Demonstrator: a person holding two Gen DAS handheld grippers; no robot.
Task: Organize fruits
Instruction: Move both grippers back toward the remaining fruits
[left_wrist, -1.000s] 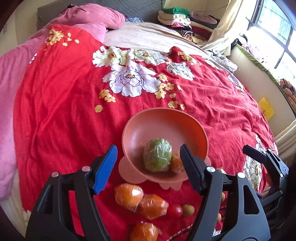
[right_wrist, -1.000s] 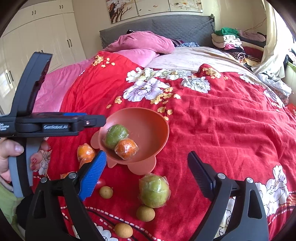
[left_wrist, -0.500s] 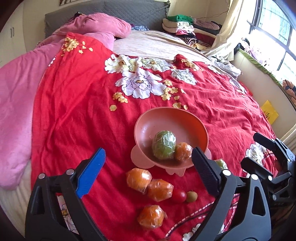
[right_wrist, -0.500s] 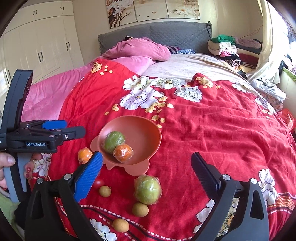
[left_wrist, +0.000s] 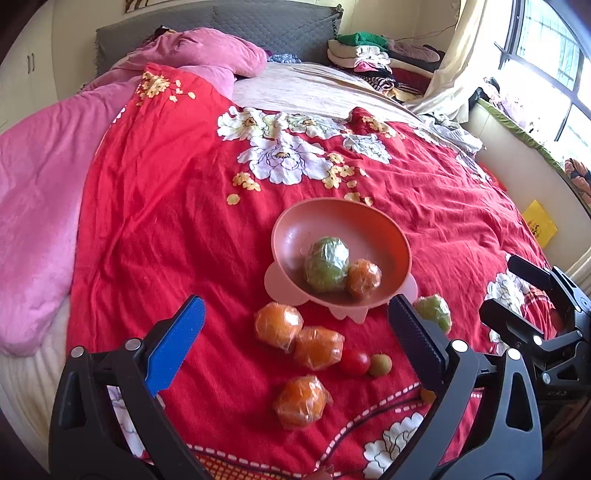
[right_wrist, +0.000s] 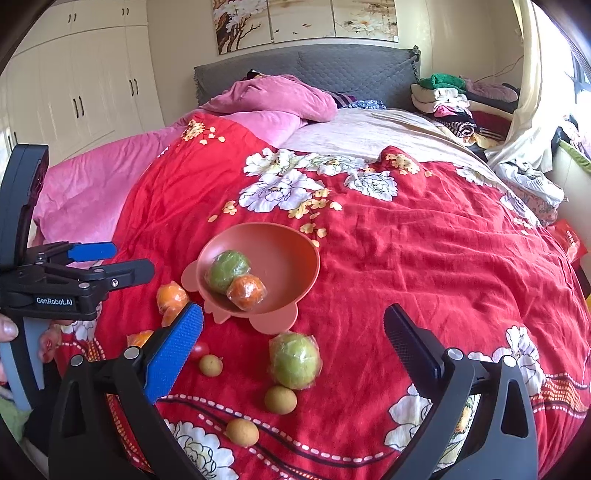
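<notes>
A salmon-pink bowl (left_wrist: 291, 225) (right_wrist: 295, 251) sits on the red floral bedspread and holds a wrapped green fruit (left_wrist: 327, 264) and a wrapped orange (left_wrist: 364, 277). In front of it lie three wrapped oranges (left_wrist: 277, 325), a small red tomato (left_wrist: 354, 363), a small brown fruit (left_wrist: 380, 364) and another wrapped green fruit (right_wrist: 294, 360). My left gripper (left_wrist: 295, 343) is open and empty, above the loose oranges. My right gripper (right_wrist: 293, 349) is open and empty, above the loose green fruit. Small tan fruits (right_wrist: 280, 399) lie near it.
A pink quilt (left_wrist: 33, 206) covers the bed's left side and pillows lie at the grey headboard (right_wrist: 306, 70). Folded clothes (right_wrist: 454, 96) are stacked at the far right. White wardrobes (right_wrist: 74, 85) stand at the left. A window (left_wrist: 546, 48) is at the right.
Both grippers have pulled back and up from the bowl, so more of the bed and loose fruit shows. The left jaws have opened wider. The fruit has not moved.
</notes>
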